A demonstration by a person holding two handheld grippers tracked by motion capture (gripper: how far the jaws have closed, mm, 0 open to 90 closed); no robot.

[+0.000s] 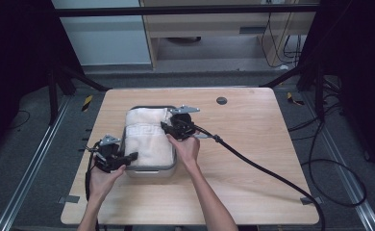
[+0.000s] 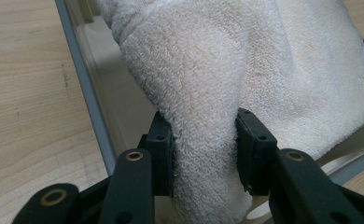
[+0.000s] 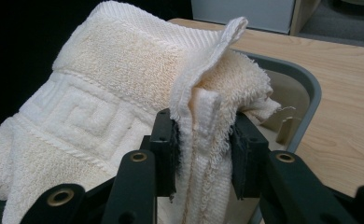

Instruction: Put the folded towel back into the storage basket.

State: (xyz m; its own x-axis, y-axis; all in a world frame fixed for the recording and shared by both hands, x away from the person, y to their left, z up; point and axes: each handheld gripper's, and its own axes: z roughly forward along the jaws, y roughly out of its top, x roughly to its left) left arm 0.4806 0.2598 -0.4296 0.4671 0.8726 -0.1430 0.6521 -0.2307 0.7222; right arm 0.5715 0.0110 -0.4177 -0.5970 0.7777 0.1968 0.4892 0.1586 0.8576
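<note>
High view first: your left hand-held gripper [image 1: 128, 157] sits at the near left corner of the grey bin [image 1: 149, 170], its jaws reaching in over the rim. From the left gripper view, those jaws are clamped on a thick fold of the cream towel [image 2: 227, 84], the pads pressing into the terry on both sides, with the bin's grey wall [image 2: 84, 88] running just beside them on the left and the wooden desk [image 2: 26, 93] beyond that.

Farther in, your right hand-held gripper [image 1: 168, 129] is at the bin's right side, about midway along it, pointing left onto the towel [image 1: 147, 137]. From the right gripper view, its jaws pinch a bunched hem edge of the towel [image 3: 101, 98], which stands up between the pads; the patterned border band lies to the left, and the bin's rounded corner [image 3: 311, 88] shows to the right.

You have the towel folded inside the bin, filling most of it, on the desk [image 1: 253, 144] left of centre.
</note>
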